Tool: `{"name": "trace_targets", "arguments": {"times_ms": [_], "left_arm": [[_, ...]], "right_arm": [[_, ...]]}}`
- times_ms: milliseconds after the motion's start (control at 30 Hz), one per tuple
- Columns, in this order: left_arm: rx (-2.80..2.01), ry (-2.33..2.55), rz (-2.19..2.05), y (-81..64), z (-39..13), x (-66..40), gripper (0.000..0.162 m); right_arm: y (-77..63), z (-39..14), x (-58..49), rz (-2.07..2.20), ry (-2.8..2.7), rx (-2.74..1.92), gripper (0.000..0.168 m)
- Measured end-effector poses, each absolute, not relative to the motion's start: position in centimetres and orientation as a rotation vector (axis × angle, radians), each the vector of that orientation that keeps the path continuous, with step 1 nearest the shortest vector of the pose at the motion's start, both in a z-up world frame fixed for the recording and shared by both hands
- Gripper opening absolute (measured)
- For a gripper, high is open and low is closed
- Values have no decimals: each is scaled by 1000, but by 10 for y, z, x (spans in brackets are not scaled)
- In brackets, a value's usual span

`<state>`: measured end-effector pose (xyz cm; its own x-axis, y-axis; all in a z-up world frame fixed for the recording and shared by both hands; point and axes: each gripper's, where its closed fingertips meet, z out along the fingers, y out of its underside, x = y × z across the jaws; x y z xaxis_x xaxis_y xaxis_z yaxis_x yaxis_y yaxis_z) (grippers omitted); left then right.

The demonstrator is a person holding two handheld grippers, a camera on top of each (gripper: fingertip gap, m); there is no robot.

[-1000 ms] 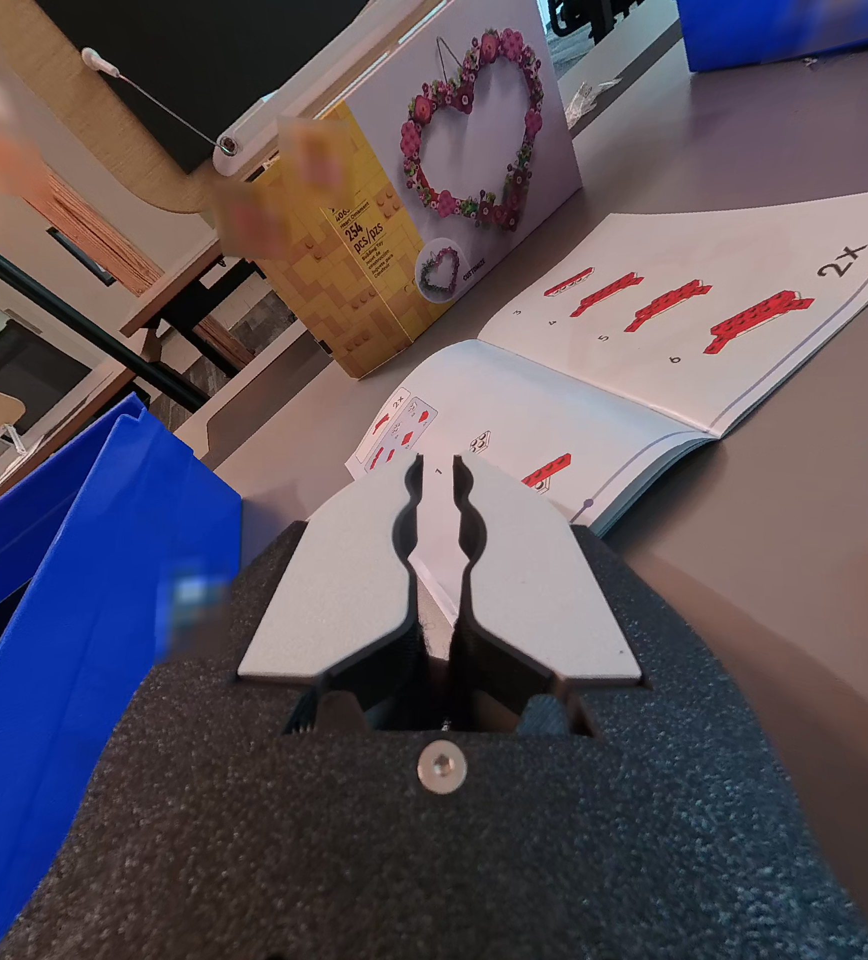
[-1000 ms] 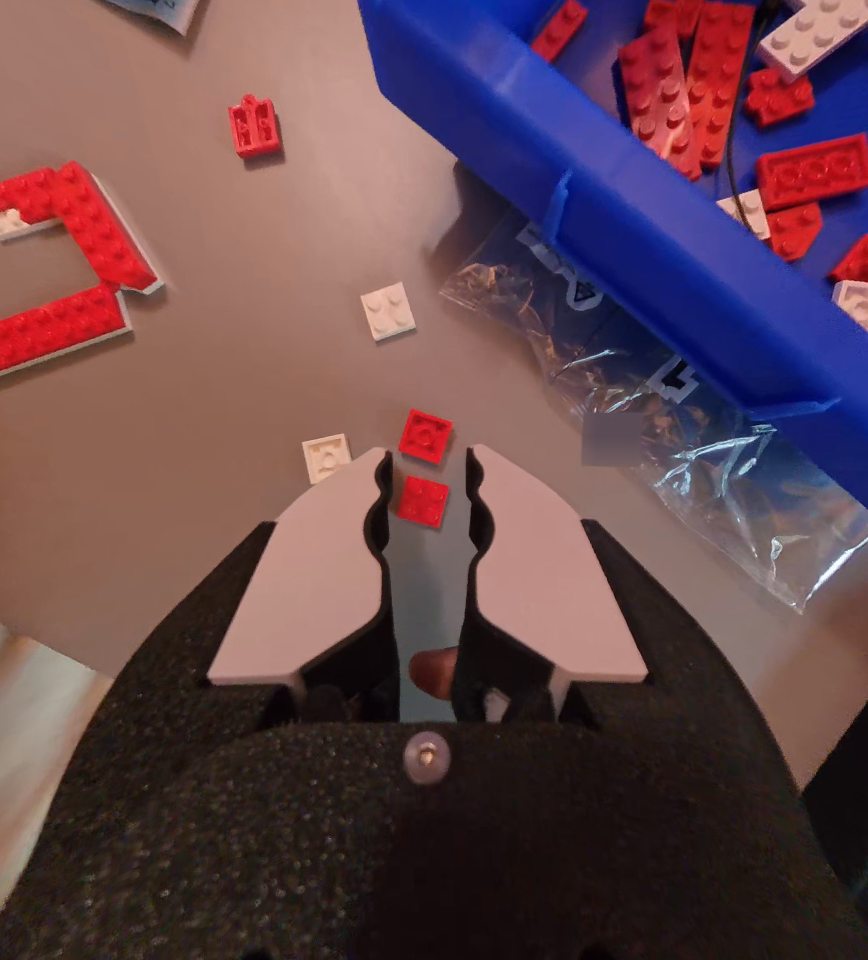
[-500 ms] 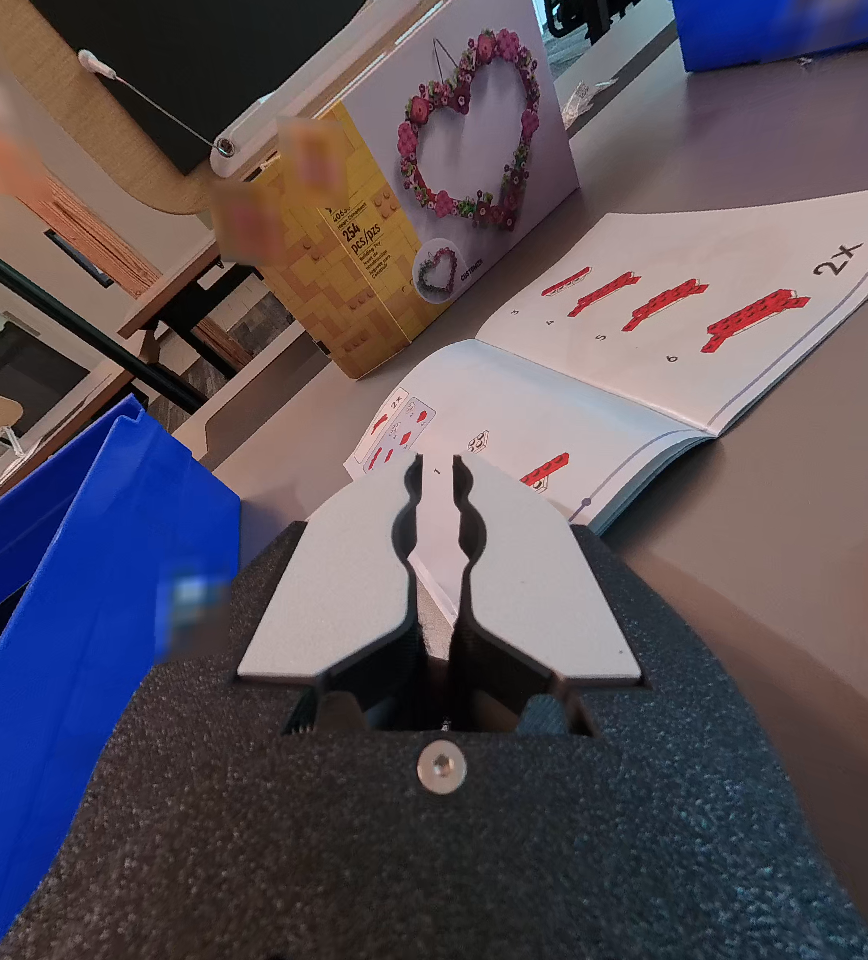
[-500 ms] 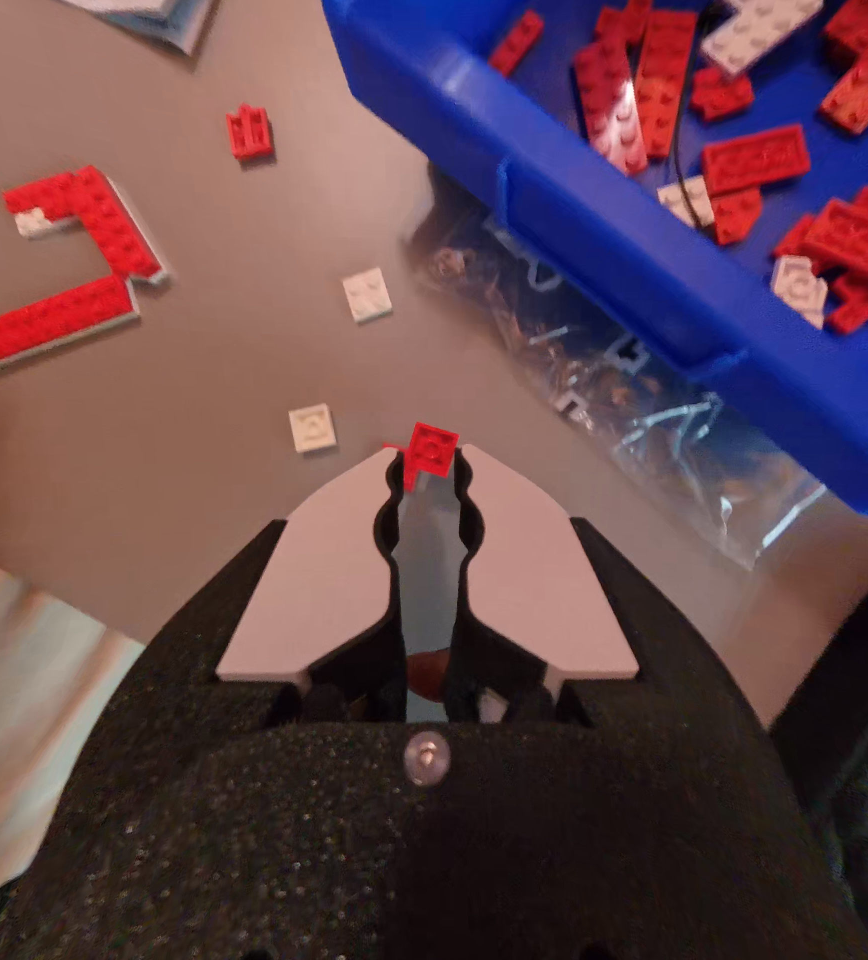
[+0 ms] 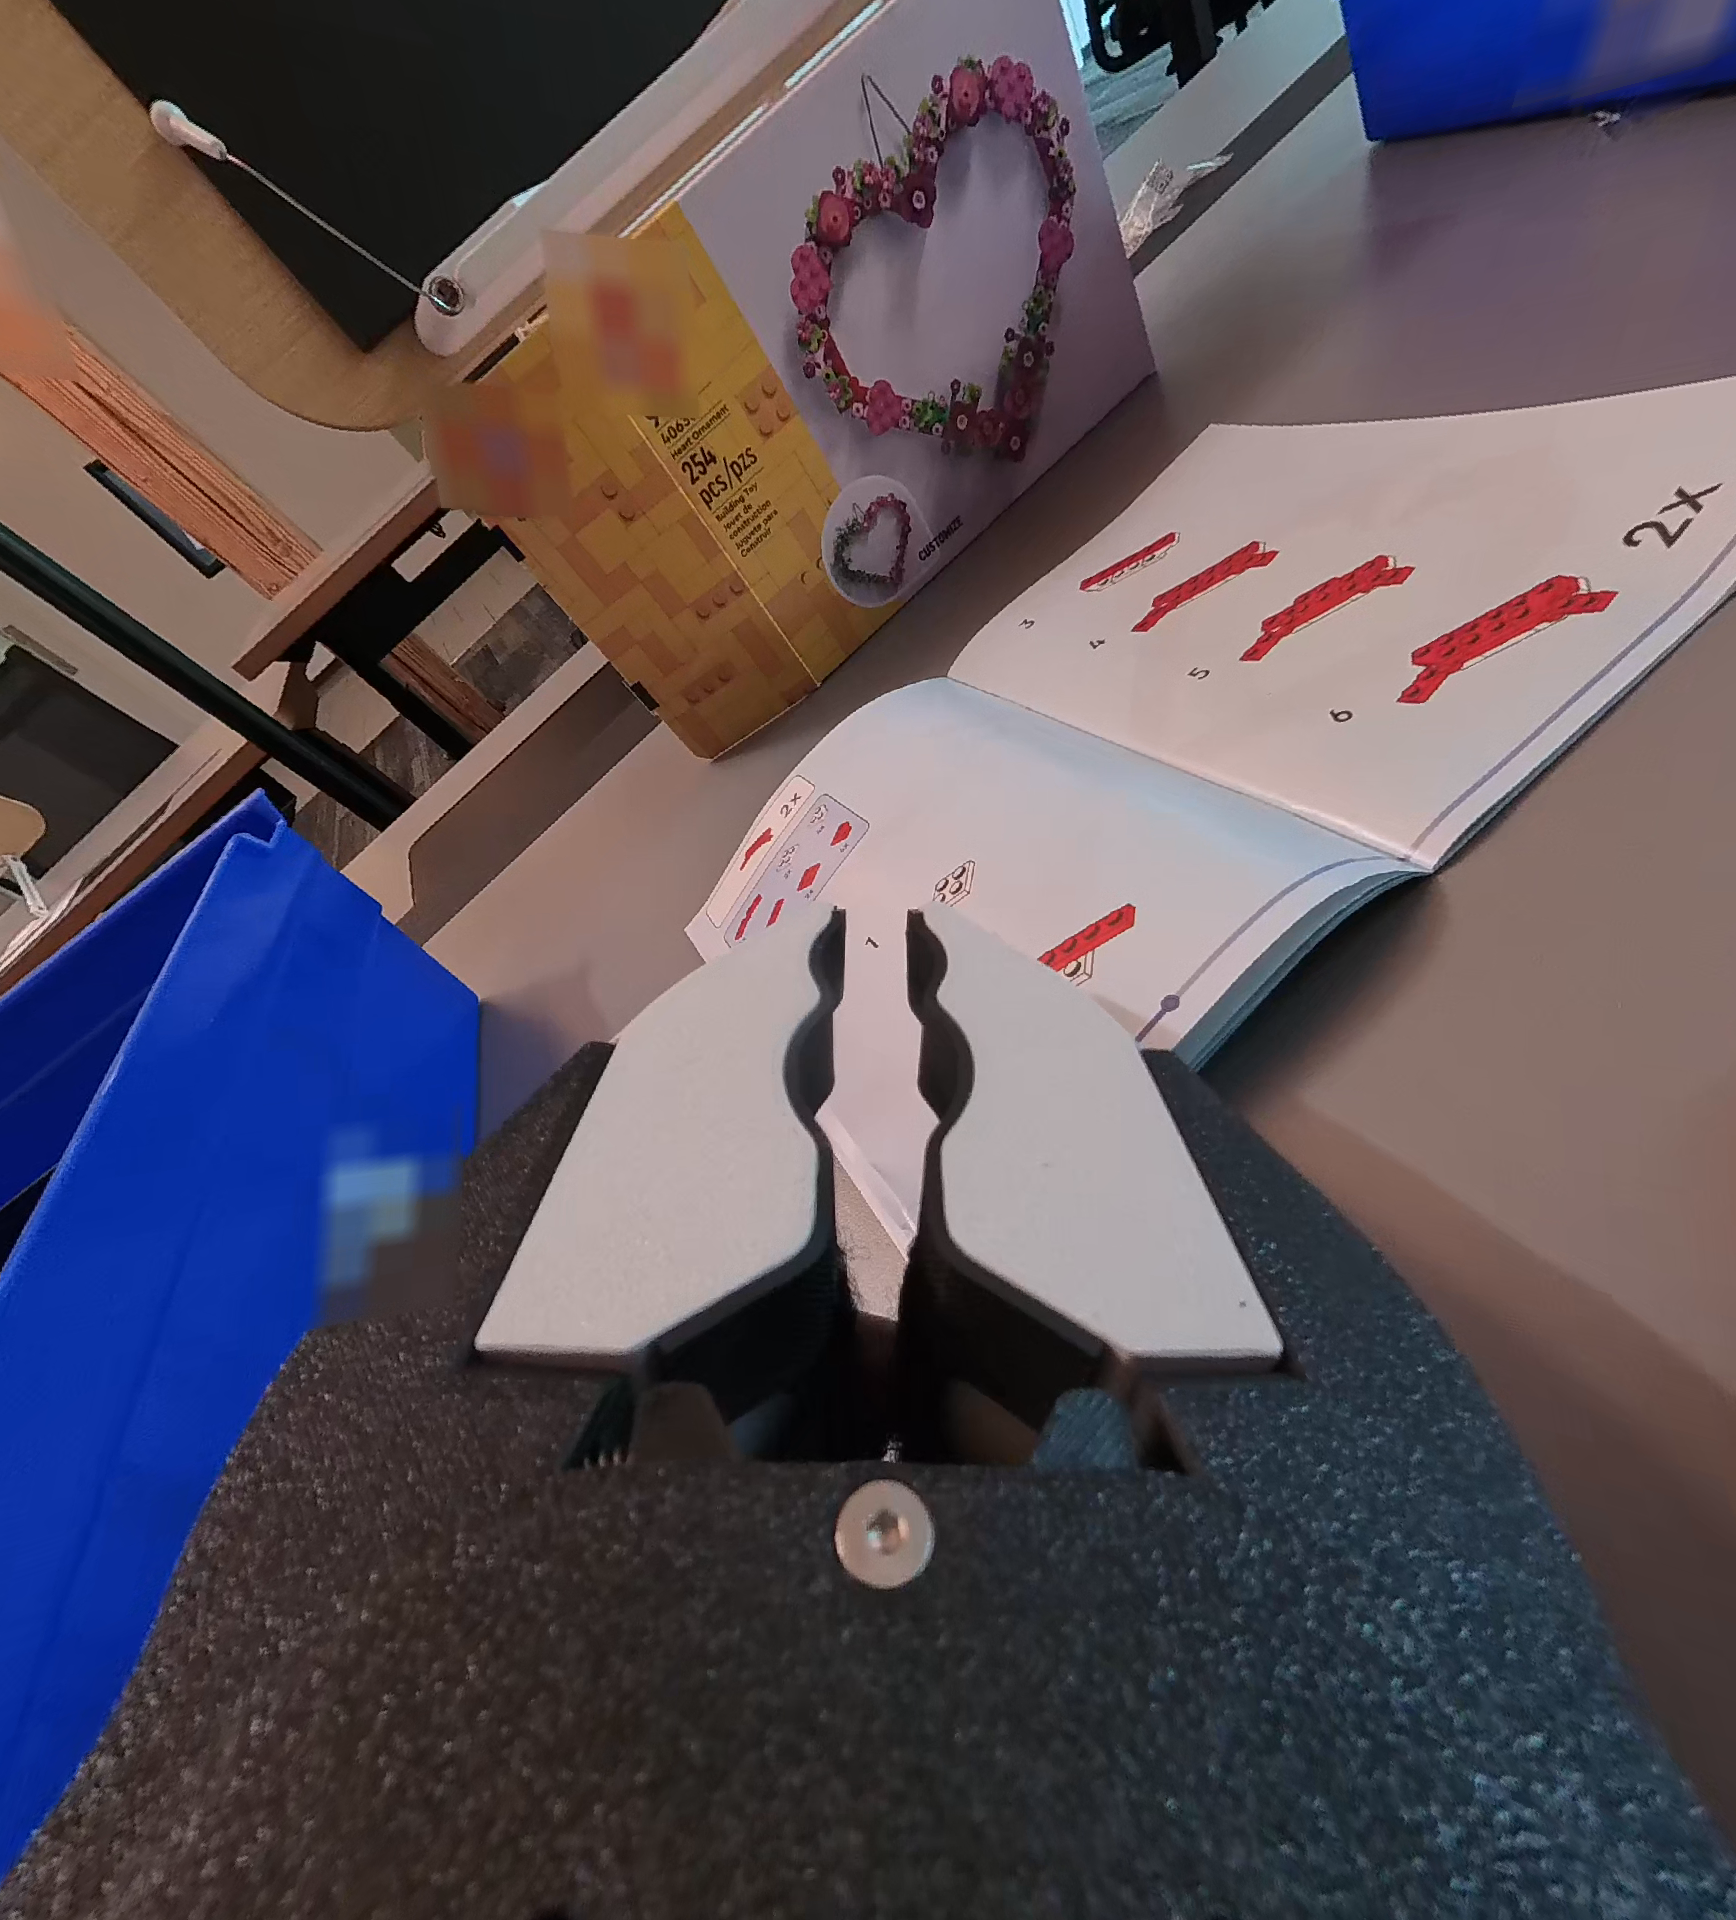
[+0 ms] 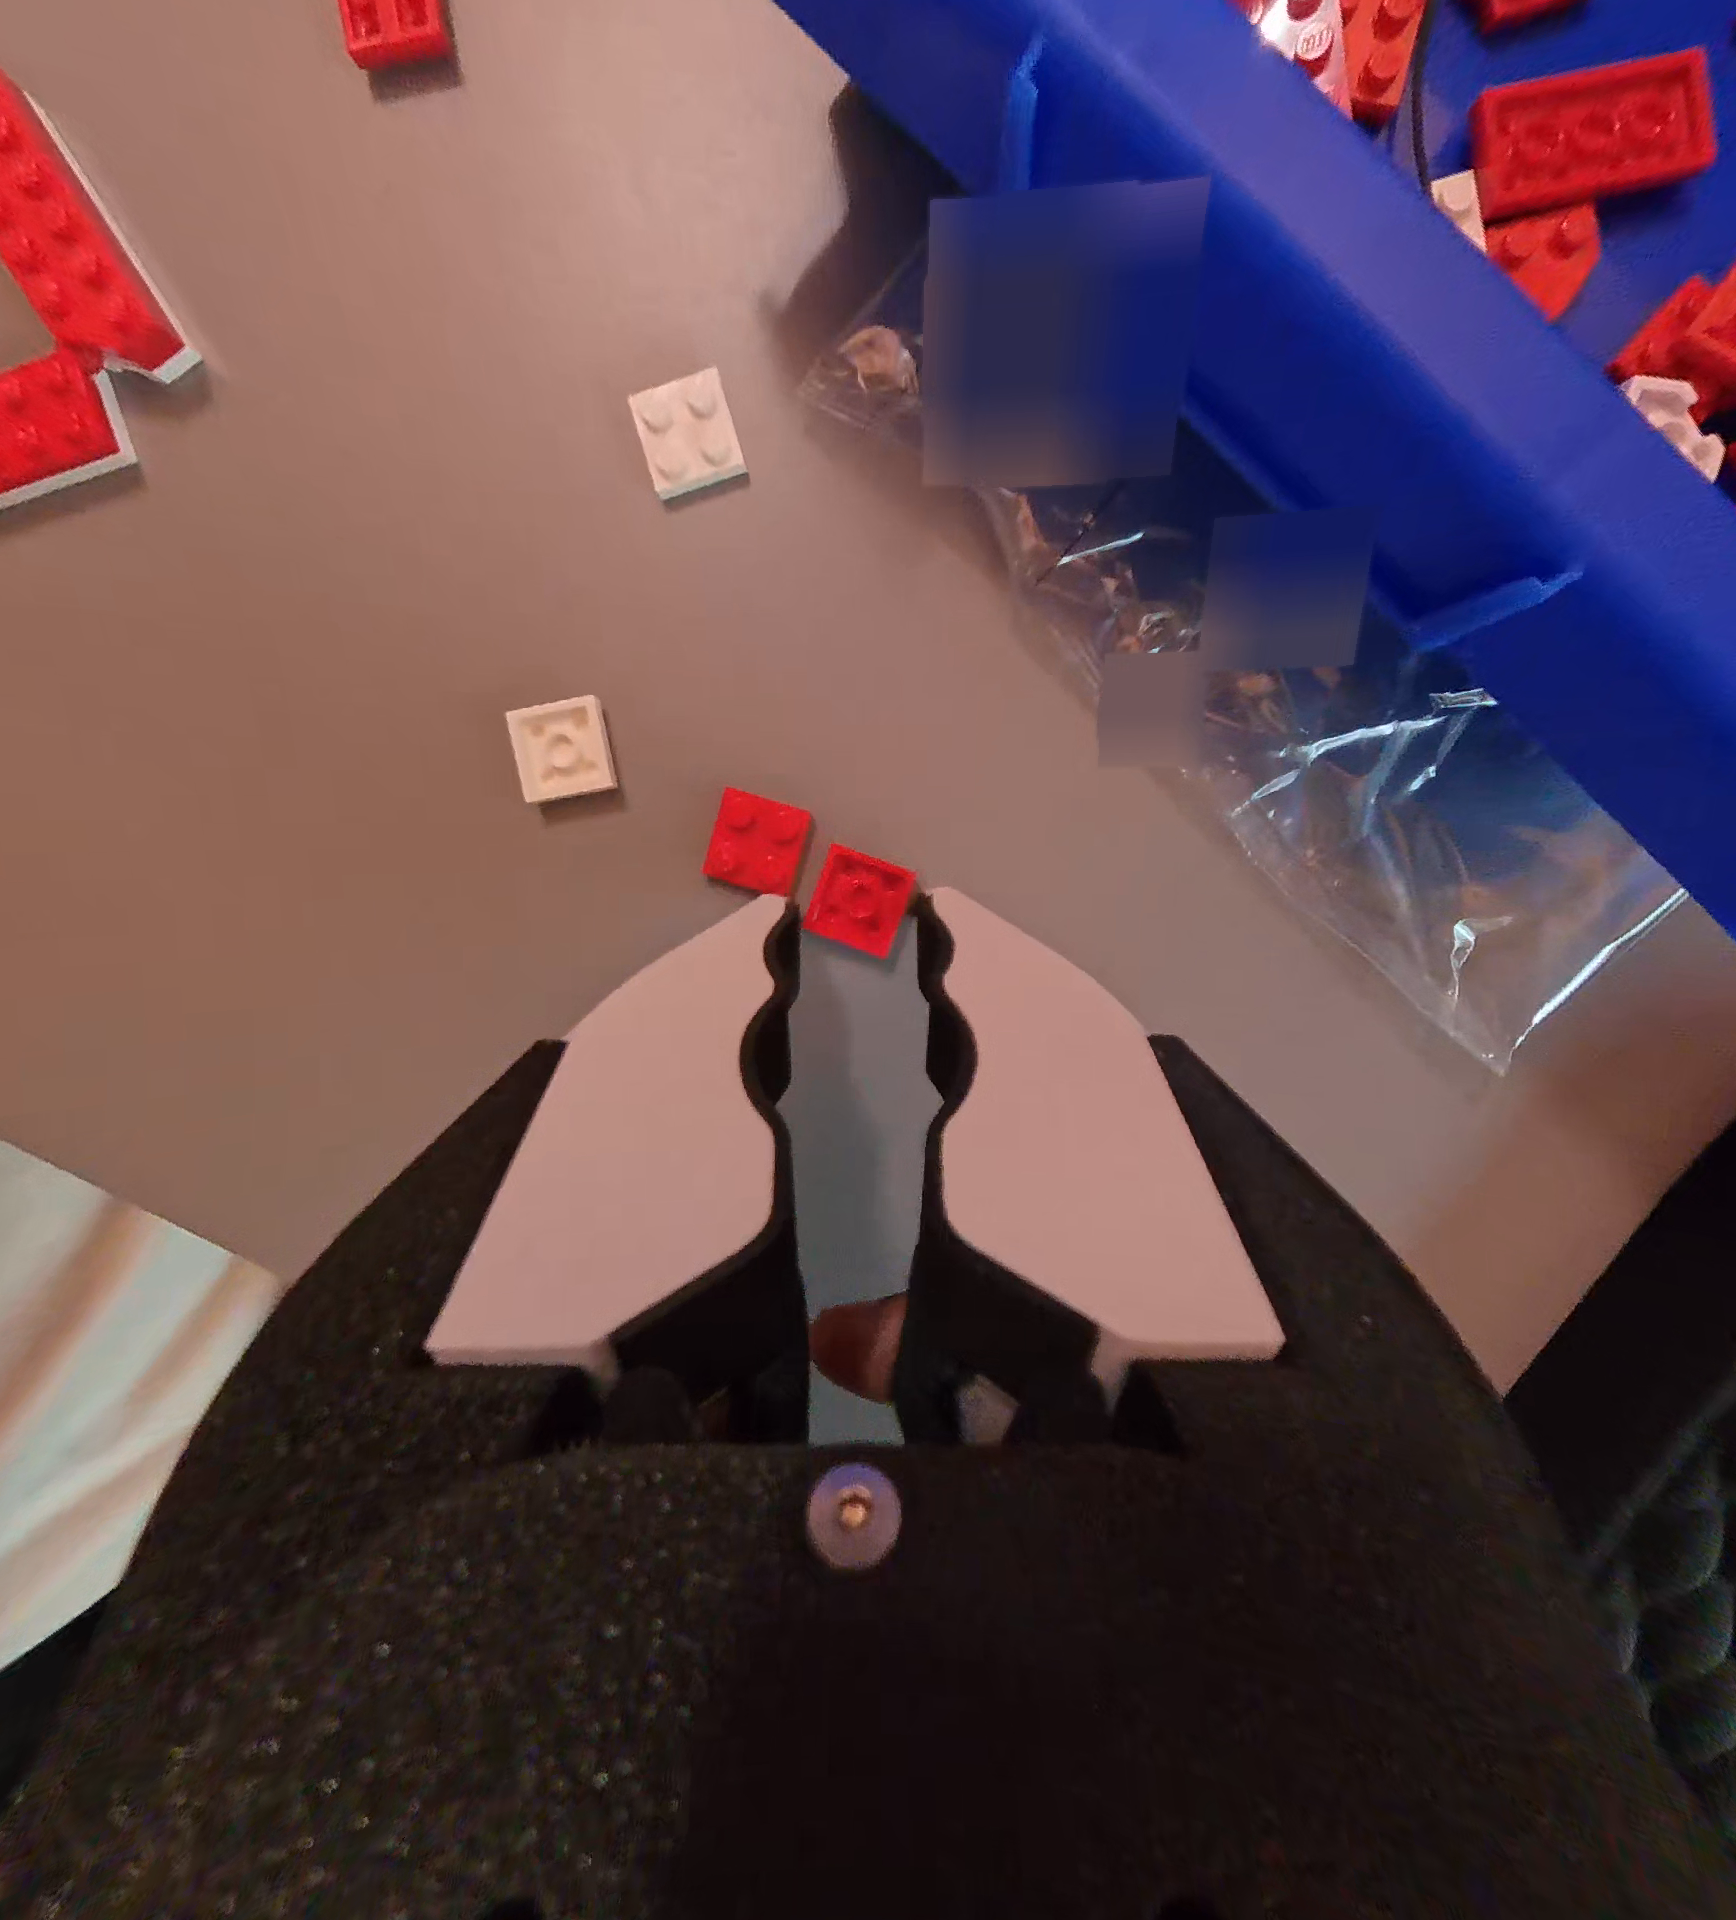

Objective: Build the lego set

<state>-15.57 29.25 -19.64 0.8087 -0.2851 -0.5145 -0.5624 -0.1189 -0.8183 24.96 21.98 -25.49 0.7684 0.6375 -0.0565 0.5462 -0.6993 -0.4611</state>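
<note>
Fingers of the right gripper (image 6: pixel 856 906) pinch a red plate (image 6: pixel 859 899) at their tips, beside its twin (image 6: pixel 758 840); left gripper (image 5: pixel 872 916) idles slightly parted, empty, by the booklet (image 5: pixel 1259 707). Step looks like fetching; next calls for carrying it to the red frame (image 6: pixel 22 343)

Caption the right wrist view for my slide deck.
Right gripper pinching a small red plate above the grey table.
</note>
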Motion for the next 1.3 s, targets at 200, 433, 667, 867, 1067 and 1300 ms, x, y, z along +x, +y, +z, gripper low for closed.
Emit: {"name": "trace_targets", "arguments": {"times_ms": [200, 433, 667, 867, 1067, 1300], "left_arm": [[-1715, 672, 270, 292, -197, -155, 11], [-1710, 671, 267, 292, -196, -155, 11], [-1711, 675, 271, 292, -197, -155, 11], [-1718, 677, 277, 292, -198, -155, 11], [-1718, 680, 279, 292, -198, -155, 11], [-1716, 682, 287, 292, -198, -156, 11]], "right_arm": [[221, -250, 245, 294, -916, -2504, 26], [222, -247, 244, 251, -956, -2477, 32], [222, -229, 223, 344, -1028, -2335, 24], [204, -239, 196, 402, -1233, -2283, 21], [209, -251, 189, 369, -1272, -2290, 24], [218, -254, 175, 360, -1333, -2255, 17]]}}
